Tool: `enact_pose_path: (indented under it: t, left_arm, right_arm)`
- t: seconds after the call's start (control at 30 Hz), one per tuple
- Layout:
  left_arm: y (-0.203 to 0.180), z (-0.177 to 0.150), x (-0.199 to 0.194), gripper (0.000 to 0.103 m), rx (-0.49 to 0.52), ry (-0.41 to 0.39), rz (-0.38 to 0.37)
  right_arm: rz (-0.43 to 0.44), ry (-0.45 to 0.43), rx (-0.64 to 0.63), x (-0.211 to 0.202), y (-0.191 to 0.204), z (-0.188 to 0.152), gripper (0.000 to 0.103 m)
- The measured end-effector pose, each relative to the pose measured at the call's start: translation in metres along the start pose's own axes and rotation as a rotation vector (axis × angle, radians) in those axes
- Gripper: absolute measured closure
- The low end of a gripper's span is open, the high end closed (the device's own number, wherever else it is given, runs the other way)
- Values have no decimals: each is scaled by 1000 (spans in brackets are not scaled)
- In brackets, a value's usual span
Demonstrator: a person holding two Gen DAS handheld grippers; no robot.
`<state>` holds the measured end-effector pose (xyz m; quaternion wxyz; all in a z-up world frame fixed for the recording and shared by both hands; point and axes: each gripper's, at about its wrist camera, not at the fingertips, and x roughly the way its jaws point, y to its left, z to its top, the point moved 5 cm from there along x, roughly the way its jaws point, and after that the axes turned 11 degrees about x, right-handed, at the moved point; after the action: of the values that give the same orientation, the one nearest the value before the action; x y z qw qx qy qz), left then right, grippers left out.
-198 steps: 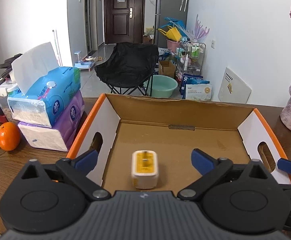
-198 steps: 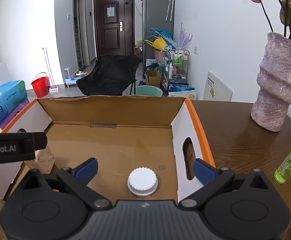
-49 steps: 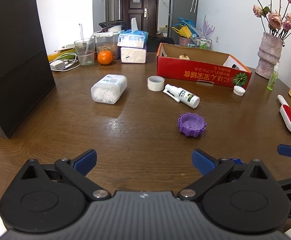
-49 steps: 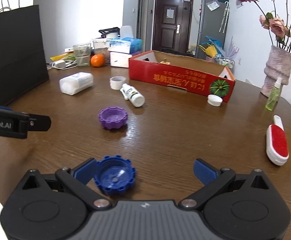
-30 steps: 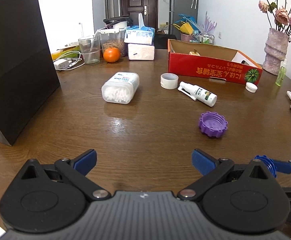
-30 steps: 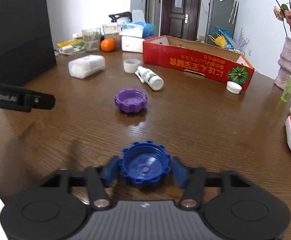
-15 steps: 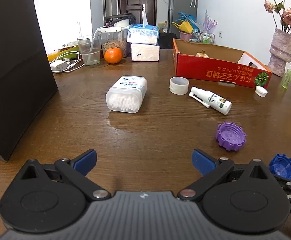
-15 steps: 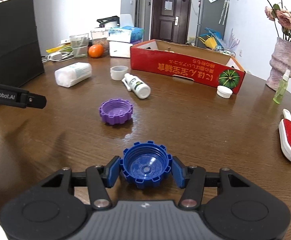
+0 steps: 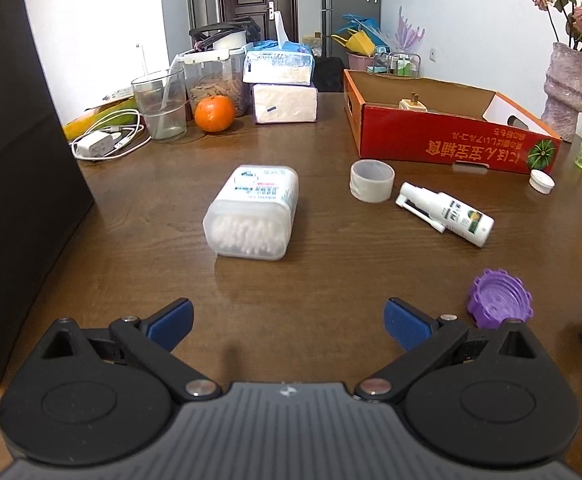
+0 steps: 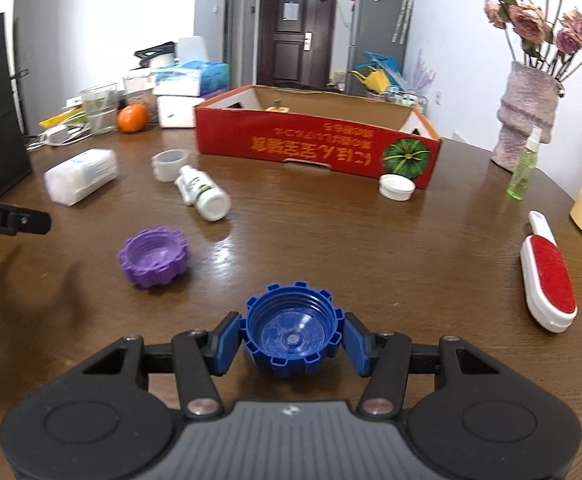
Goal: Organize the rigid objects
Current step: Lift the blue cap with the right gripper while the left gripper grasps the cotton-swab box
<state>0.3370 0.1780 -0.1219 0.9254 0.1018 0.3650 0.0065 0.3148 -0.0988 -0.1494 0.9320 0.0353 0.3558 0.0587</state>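
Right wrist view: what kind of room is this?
Likely a lived-in apartment dining or living area: a wooden table, a vase of flowers, a fridge beside the entrance door.

Three caps show: one blue (image 10: pixel 294 330) at 6 o'clock, one purple (image 10: pixel 153 257) at 9, one white (image 10: pixel 396 187) at 1. There are two bottles, a white one (image 10: pixel 203 192) at 11 and a green one (image 10: pixel 524 170) at 2. One box (image 10: pixel 315 146), one swab tub (image 9: pixel 252 212), one tape roll (image 9: pixel 372 180), one brush (image 10: pixel 547 275), one orange (image 9: pixel 214 113), one vase (image 10: pixel 526 114), two tissue packs (image 9: pixel 284 85).
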Motion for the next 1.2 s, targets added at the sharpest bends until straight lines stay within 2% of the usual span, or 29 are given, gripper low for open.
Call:
enact_pose_path:
  t: [0.57,0.77,0.9,0.97,1.07,1.13,1.17,1.2]
  left_arm:
    - [15,38,55,0,25,-20,-3]
    - [22,44,73,0,-8,-21,-17]
    - [24,45,85,0,-16,-11,2]
    - [25,46,89,4,-17,-12,2]
    - [23,46,96,24,1,5,-16]
    - [23,45,100,51,-1,8,-32]
    - [24,45,100,72,-4,2,-38]
    - [24,46,99,79,-2,-3,-45]
  right_arm:
    - [-118,-37,85,27,-42,33,50]
    - [-140,-41,96,33,-51,37,50]
    - [-146,-40,99,36,-53,39,50]
    - [-147,-41,99,37,-53,40,50]
    - [-144,-40,96,38,-52,40,50]
    - [-143,-40,94,39,-51,40,50]
    - [-143,-39,92,39,-51,40,50]
    - [-142,-38,92,39,-51,40,50]
